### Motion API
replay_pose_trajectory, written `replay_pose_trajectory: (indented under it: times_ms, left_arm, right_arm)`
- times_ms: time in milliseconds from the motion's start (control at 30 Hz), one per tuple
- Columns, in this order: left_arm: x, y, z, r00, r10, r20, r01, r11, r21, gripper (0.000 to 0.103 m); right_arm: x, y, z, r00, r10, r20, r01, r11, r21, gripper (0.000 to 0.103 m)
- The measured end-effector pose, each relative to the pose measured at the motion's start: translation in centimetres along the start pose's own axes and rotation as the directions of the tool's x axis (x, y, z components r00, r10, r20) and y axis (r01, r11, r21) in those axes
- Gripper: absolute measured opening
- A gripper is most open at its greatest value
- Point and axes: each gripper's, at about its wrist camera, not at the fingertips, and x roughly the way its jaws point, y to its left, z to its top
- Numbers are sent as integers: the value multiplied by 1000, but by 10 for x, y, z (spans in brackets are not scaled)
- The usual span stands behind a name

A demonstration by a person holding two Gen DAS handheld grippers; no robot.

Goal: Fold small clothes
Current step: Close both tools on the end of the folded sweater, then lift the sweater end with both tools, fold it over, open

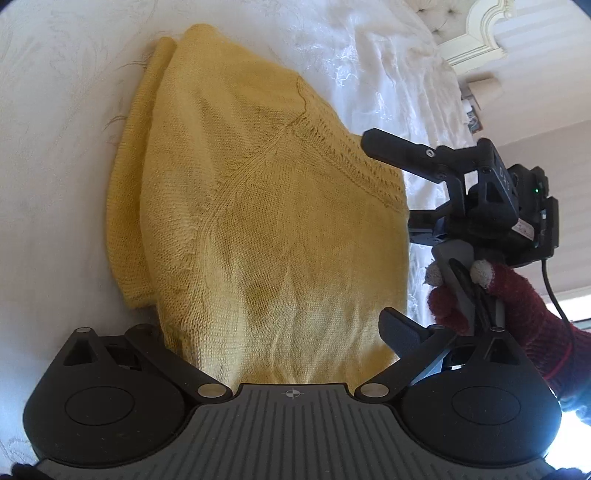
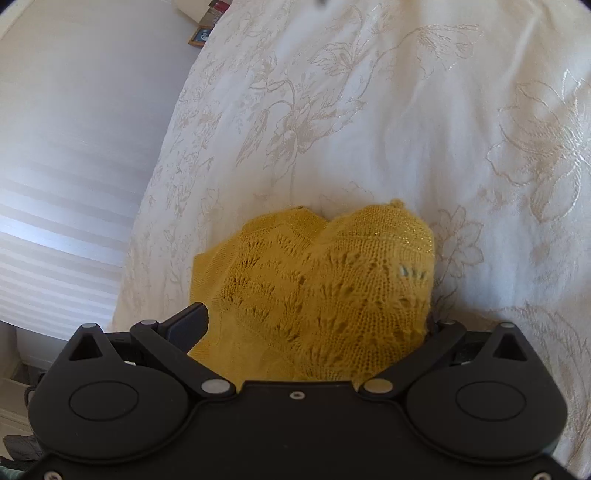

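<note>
A small mustard-yellow knitted sweater (image 1: 258, 221) lies folded on a white embroidered bedspread (image 1: 55, 110). My left gripper (image 1: 273, 332) is open, its jaws spread wide; the sweater's near edge lies between them and covers the left finger, while the right finger (image 1: 397, 328) shows. My right gripper (image 1: 384, 177) shows at the sweater's right edge with its fingers apart, held by a hand in a red glove (image 1: 517, 302). In the right wrist view the lacy part of the sweater (image 2: 325, 288) bunches between the open jaws of my right gripper (image 2: 314, 325).
The bedspread (image 2: 406, 110) stretches on all sides of the sweater. A cream headboard (image 1: 476, 33) stands at the far right. The bed's edge (image 2: 155, 184) drops off at left toward a white striped surface (image 2: 55, 184). Small items (image 2: 207, 26) sit beyond the bed.
</note>
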Motion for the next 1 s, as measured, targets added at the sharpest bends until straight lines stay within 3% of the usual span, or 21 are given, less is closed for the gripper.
replay_pose_trajectory:
  times_ms: [133,233,300,333,367,400,433,567,800,1000]
  left_arm:
    - [-2,2,-5,1000,-16,0,16,999,-30,102]
    - [-1,-1,-4,1000,7,2,-7,999,-42,96]
    - [-1,-2,-2,1000,31,3,-31,999,-33,77]
    - [-2,-1,0,999,38,6,-38,999,-33,49]
    - [-4,2,-1,998,70,2,-70,996,-46,23]
    - [-7,6,-1,997,77,3,-77,995,-58,17]
    - [-10,9,-2,999,52,10,-52,996,-71,15]
    - [-24,-1,-9,999,11,36,-9,999,-51,13]
    - [-33,-44,-43,997,-72,0,72,997,26,13]
    - [-32,-74,-92,995,-94,-44,98,991,88,13]
  right_arm:
    - [-6,-5,-7,999,33,-2,-33,999,17,103]
    - [-6,0,-9,1000,3,-3,-3,1000,7,103]
    - [-2,7,-8,999,-29,-17,29,1000,3,103]
    - [-1,9,-7,999,-39,-21,40,999,10,99]
    - [-1,11,-7,998,-59,-22,59,998,9,76]
    - [-2,16,-7,992,-125,-17,124,992,-8,54]
    - [-4,18,-8,988,-154,-19,153,988,-19,48]
    - [-26,33,-19,987,-154,34,155,988,-22,42]
    - [-70,67,-65,984,-158,78,160,987,-15,41]
    - [-113,73,-118,983,-163,79,162,986,24,41]
